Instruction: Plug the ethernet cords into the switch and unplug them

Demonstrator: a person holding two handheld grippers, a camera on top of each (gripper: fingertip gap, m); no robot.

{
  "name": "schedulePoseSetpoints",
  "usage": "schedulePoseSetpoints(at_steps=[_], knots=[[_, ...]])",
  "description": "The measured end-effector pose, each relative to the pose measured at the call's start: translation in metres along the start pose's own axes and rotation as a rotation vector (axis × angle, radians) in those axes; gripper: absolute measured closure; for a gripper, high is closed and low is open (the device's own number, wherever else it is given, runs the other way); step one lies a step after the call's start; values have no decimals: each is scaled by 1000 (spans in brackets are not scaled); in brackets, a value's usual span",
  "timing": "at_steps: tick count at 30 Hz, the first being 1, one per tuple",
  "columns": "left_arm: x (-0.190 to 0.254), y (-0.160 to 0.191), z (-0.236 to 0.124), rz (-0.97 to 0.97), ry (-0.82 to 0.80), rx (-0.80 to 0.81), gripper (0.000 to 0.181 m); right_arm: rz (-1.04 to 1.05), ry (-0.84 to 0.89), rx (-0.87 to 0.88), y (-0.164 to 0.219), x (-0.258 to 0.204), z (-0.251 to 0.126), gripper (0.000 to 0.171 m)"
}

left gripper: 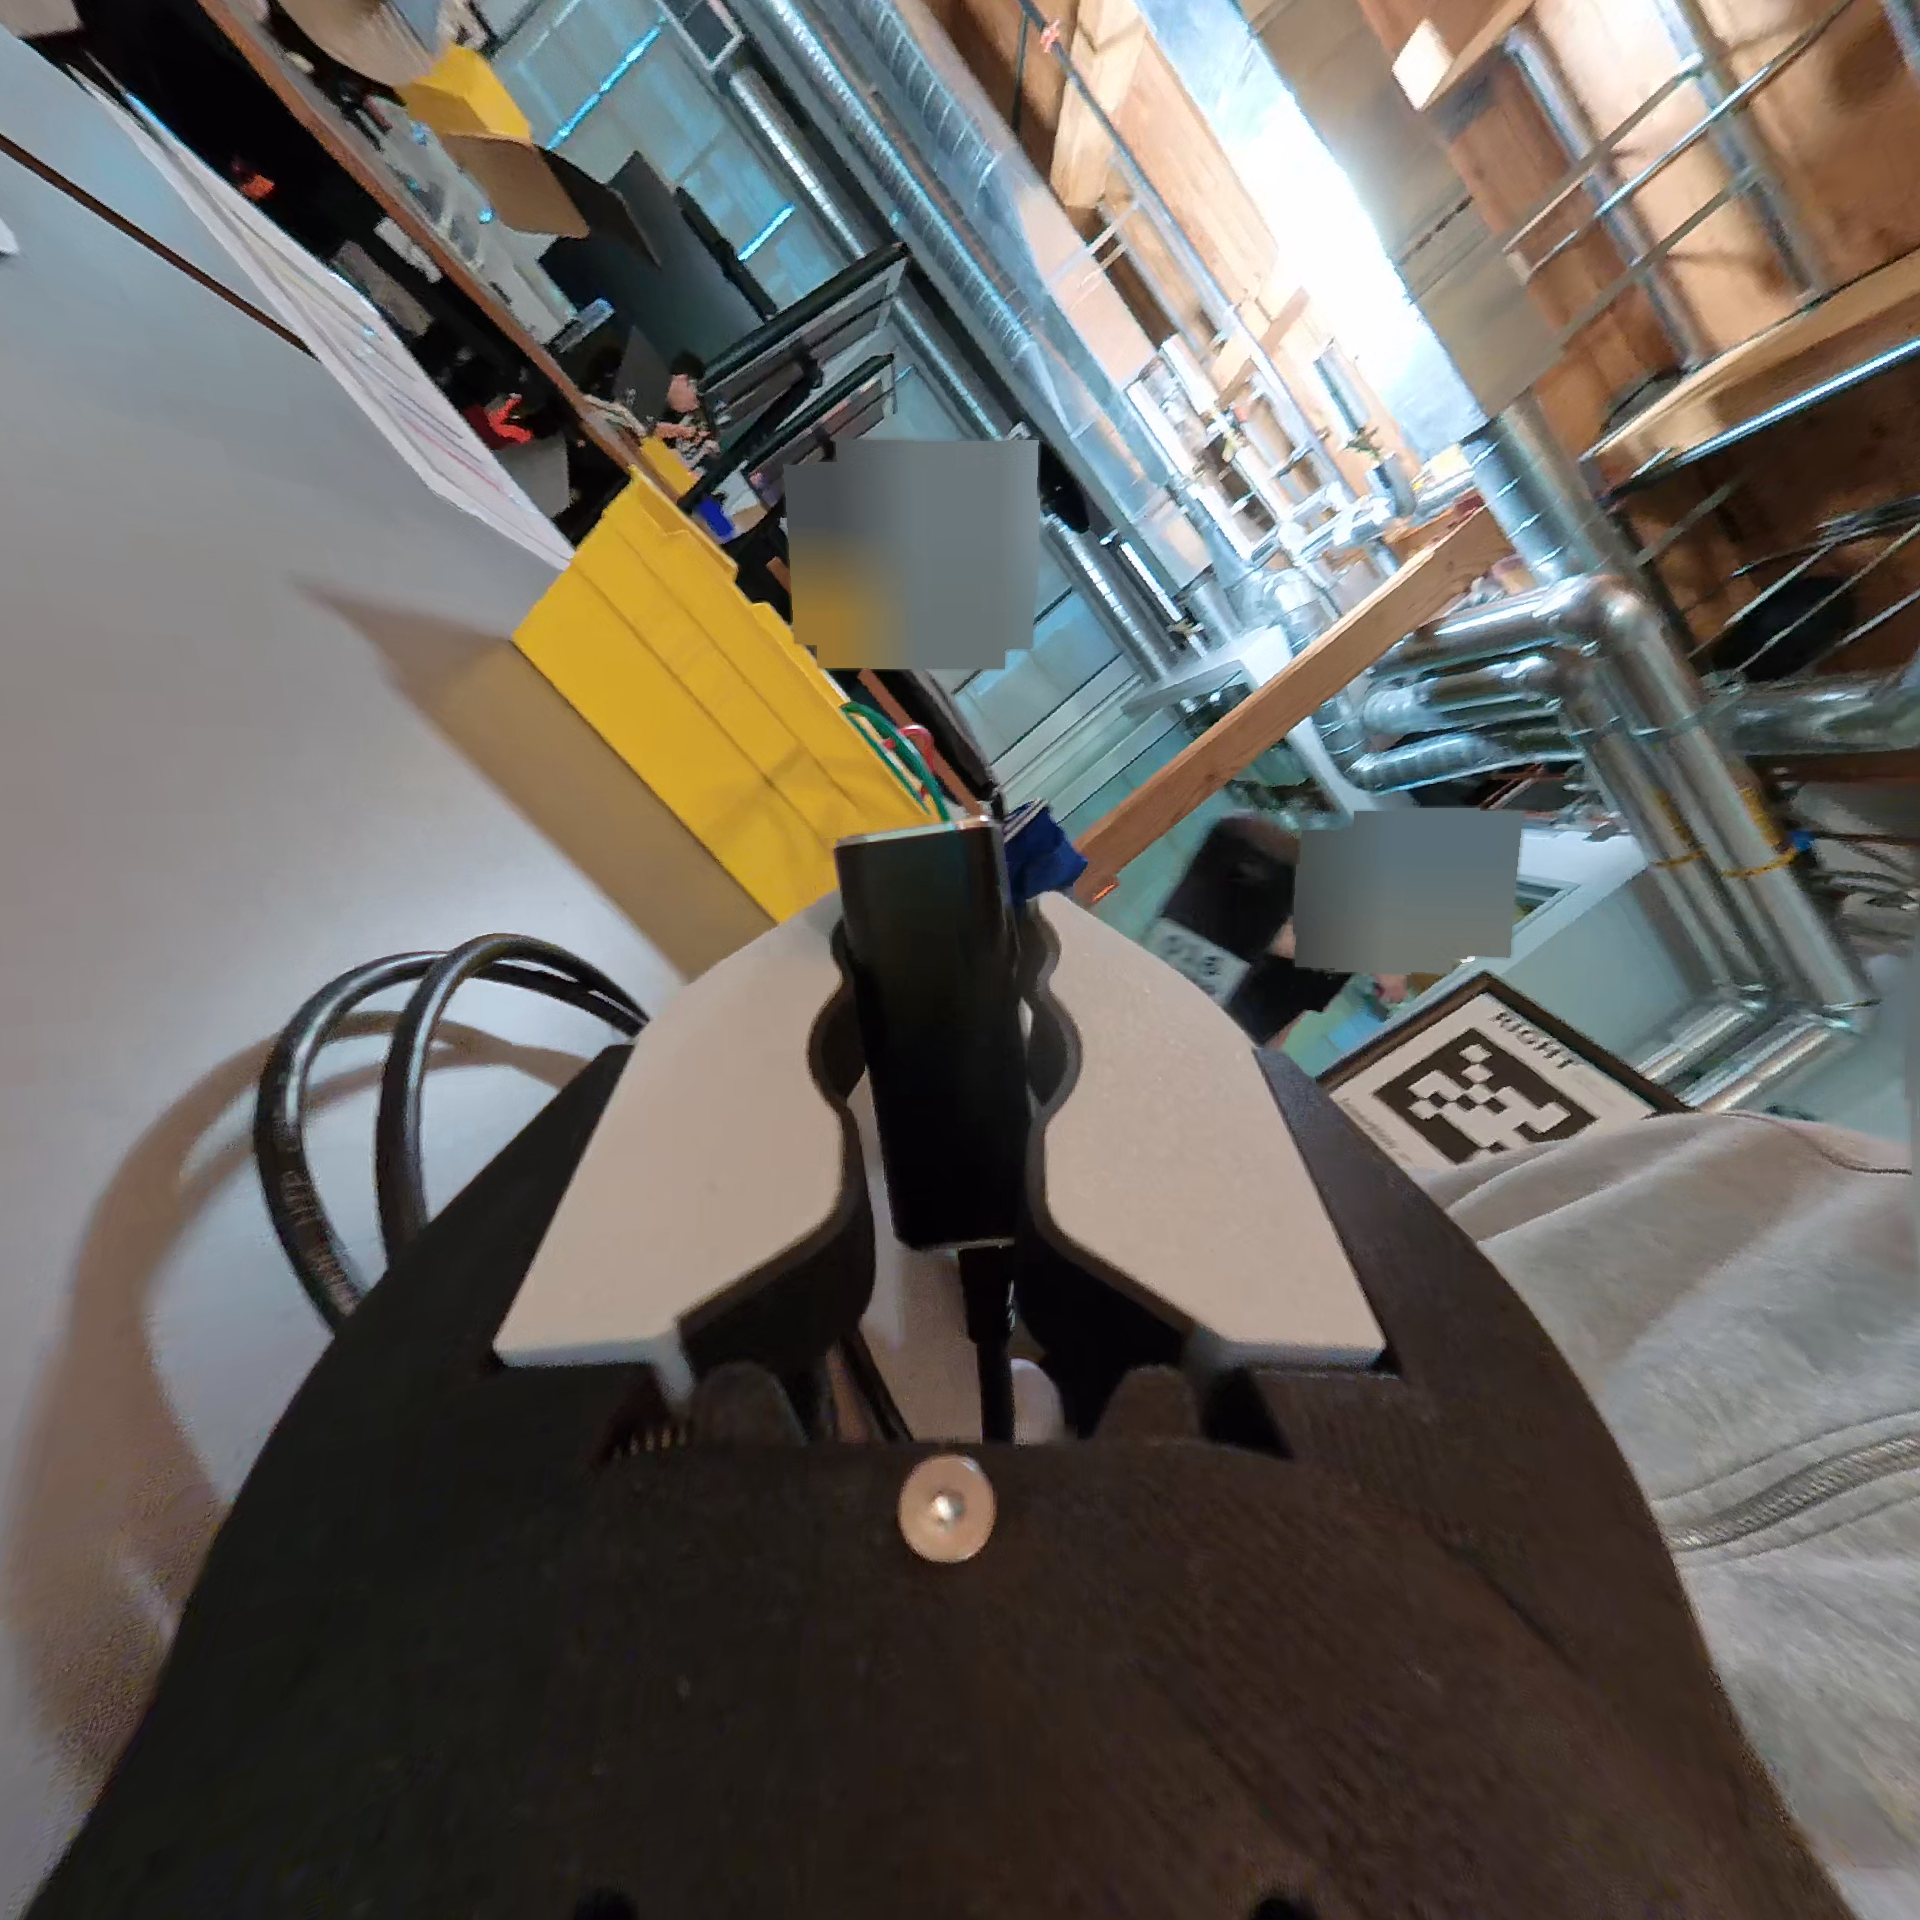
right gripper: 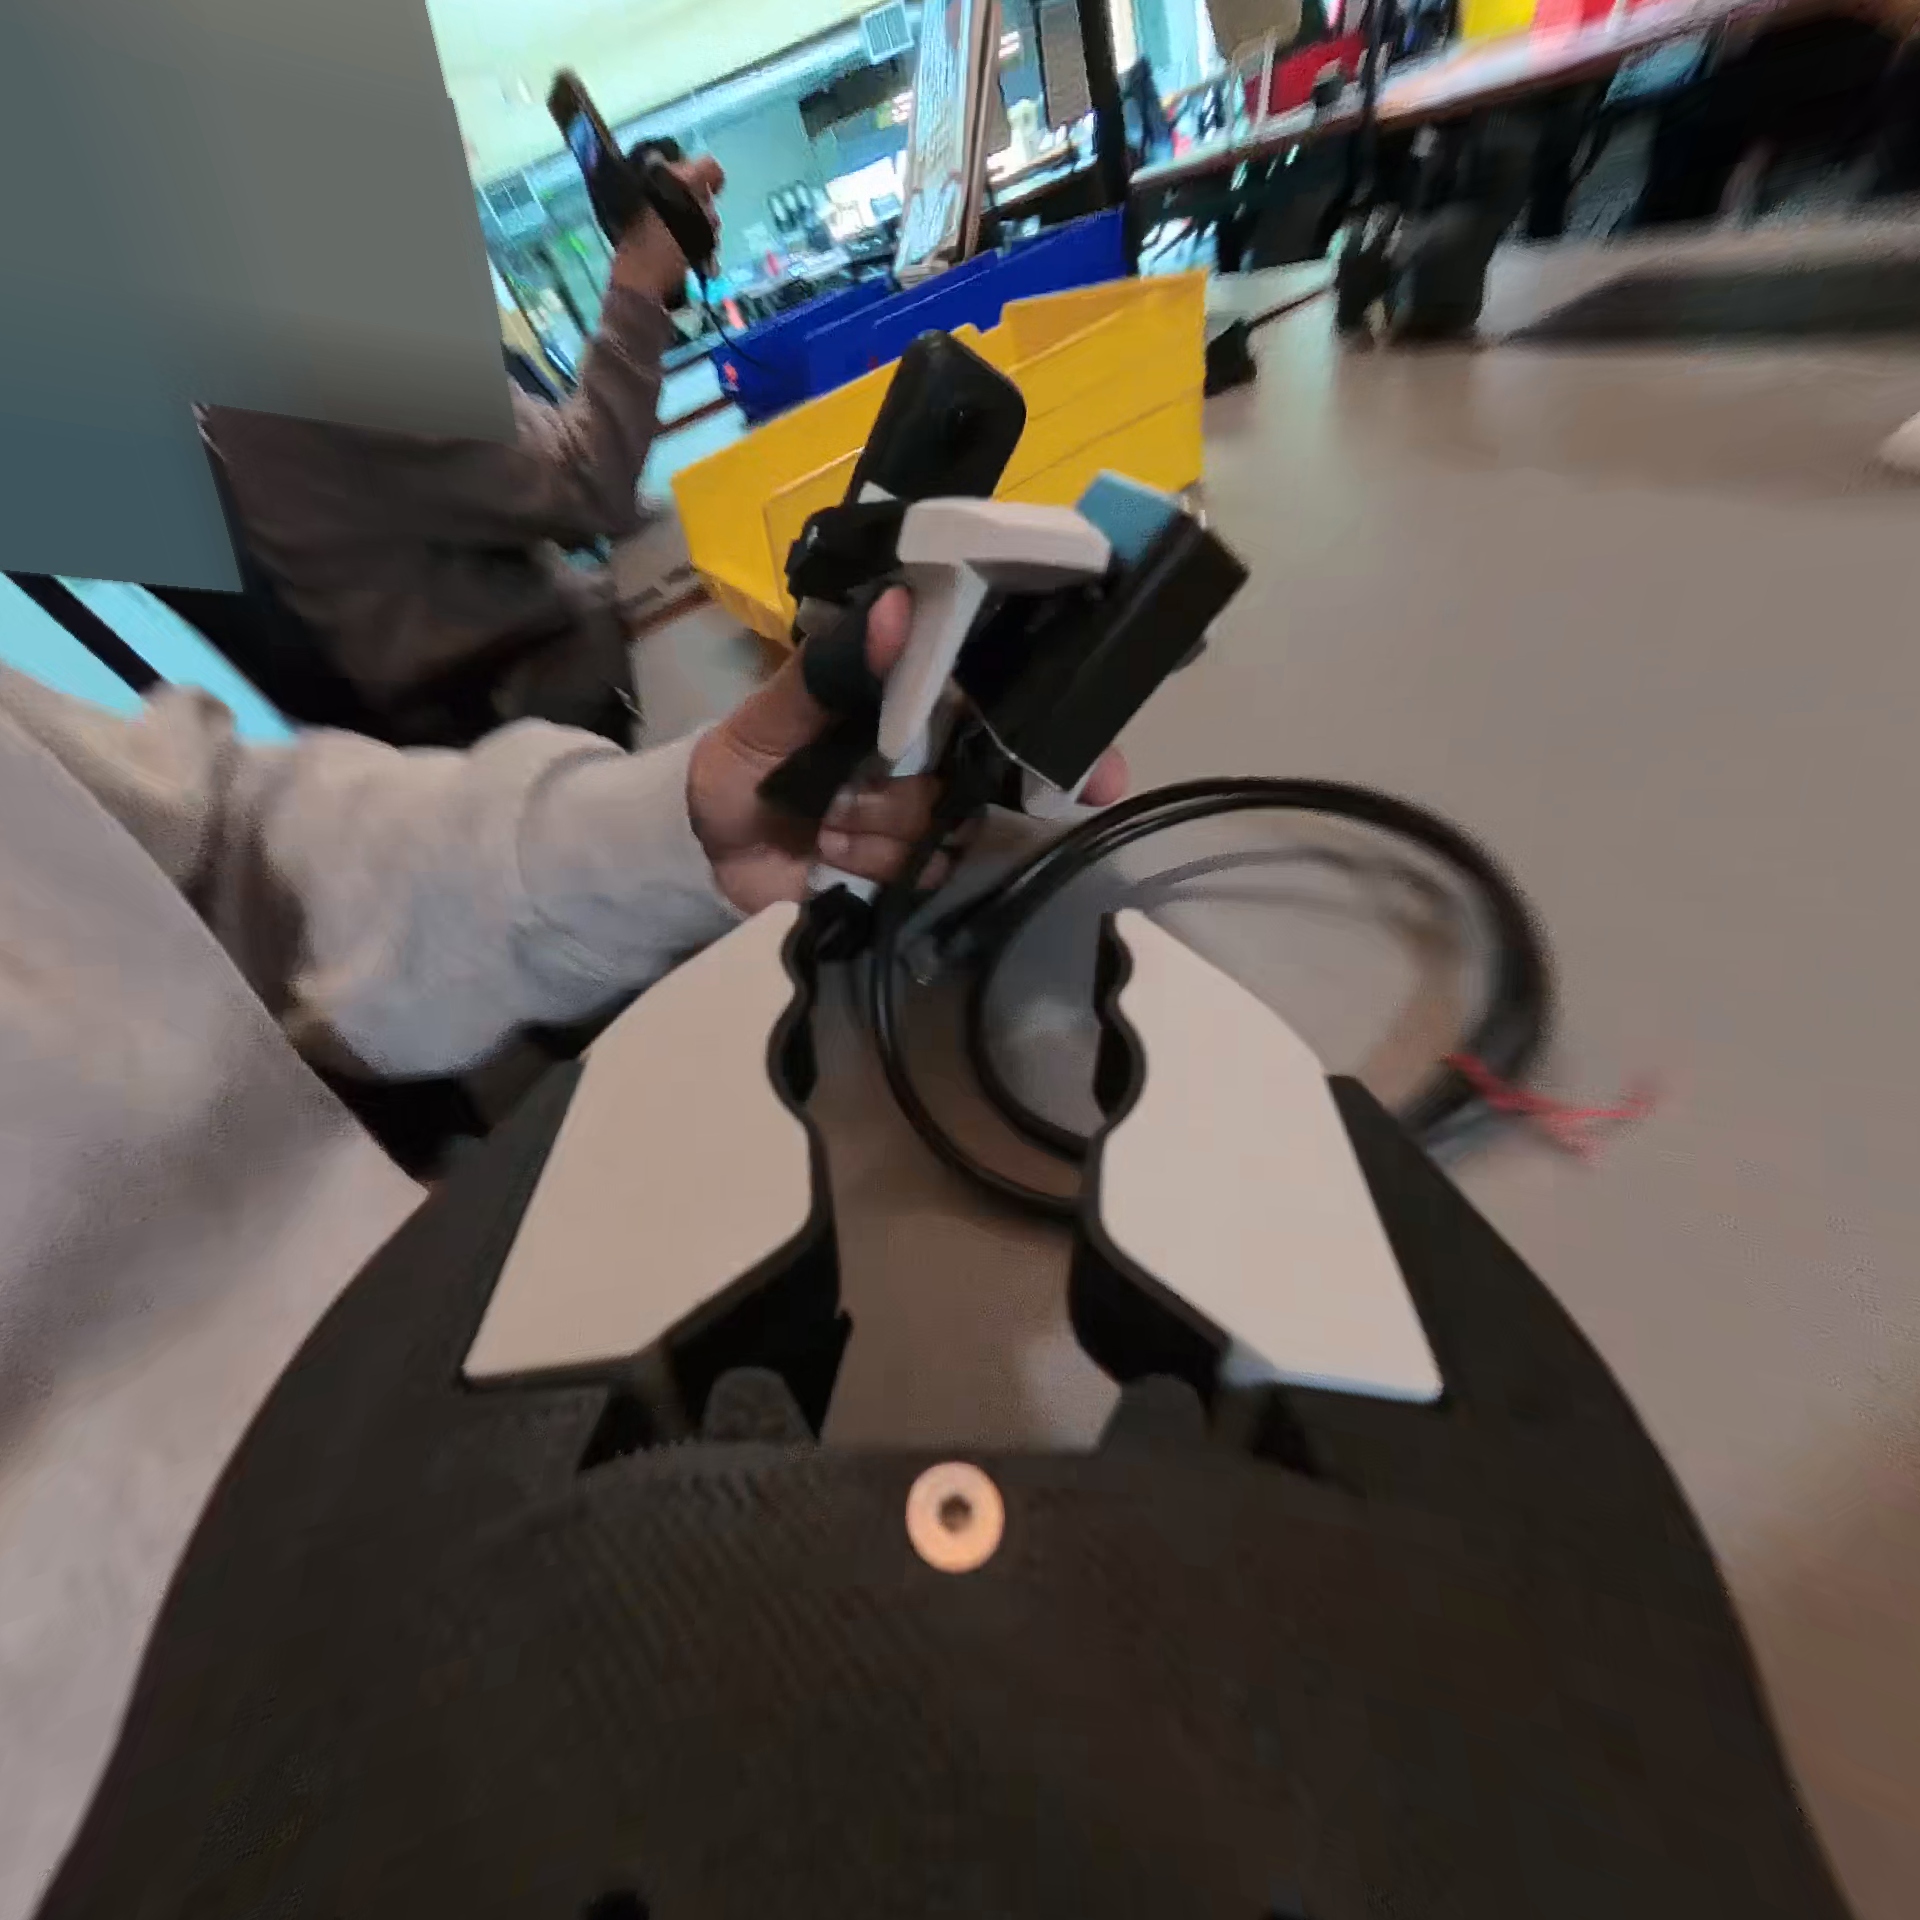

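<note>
My left gripper [left gripper: 935, 925] is shut on a slim black box, the switch [left gripper: 935, 1039], held upright above the grey table. A black lead [left gripper: 987, 1320] leaves its near end. Black ethernet cords [left gripper: 343, 1122] loop on the table to the left. In the right wrist view my right gripper [right gripper: 951, 956] is open and empty. A cord plug [right gripper: 925, 951] lies between its fingertips, and the cord loop [right gripper: 1455, 914] curves off to the right. A hand holds the left gripper [right gripper: 966, 623] just beyond, with the black box [right gripper: 1132, 634] in it.
Yellow bins [left gripper: 707, 707] stand on the table behind the switch and also show in the right wrist view [right gripper: 1091, 416], with a blue bin [right gripper: 914, 312] behind them. Thin red wire [right gripper: 1558, 1107] lies at the right. A grey sleeve [right gripper: 416, 883] crosses from the left. People are in the background.
</note>
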State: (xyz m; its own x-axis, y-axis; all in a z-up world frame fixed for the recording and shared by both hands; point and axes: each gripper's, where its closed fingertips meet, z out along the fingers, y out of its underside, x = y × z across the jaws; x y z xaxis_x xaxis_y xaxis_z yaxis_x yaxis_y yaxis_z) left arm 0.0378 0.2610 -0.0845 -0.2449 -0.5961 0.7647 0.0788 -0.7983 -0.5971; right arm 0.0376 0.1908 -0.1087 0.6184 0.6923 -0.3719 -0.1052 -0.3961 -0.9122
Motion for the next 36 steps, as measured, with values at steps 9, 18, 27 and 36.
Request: schedulePoseSetpoints(at_steps=[9, 18, 27, 36], knots=[[18, 11, 7, 73, 38, -25, 155, 223, -182, -7, -3, -8, 50, 129], [16, 14, 5, 76, 27, -45, 150, 167, -183, -36, -4, 1, 38, 149], [20, 44, 10, -63, 130, -248, 146, 66, -339, -197, 9, -7, 10, 150], [19, 82, 14, -111, 138, -474, 133, -3, -445, -361, 30, -11, -7, 151]])
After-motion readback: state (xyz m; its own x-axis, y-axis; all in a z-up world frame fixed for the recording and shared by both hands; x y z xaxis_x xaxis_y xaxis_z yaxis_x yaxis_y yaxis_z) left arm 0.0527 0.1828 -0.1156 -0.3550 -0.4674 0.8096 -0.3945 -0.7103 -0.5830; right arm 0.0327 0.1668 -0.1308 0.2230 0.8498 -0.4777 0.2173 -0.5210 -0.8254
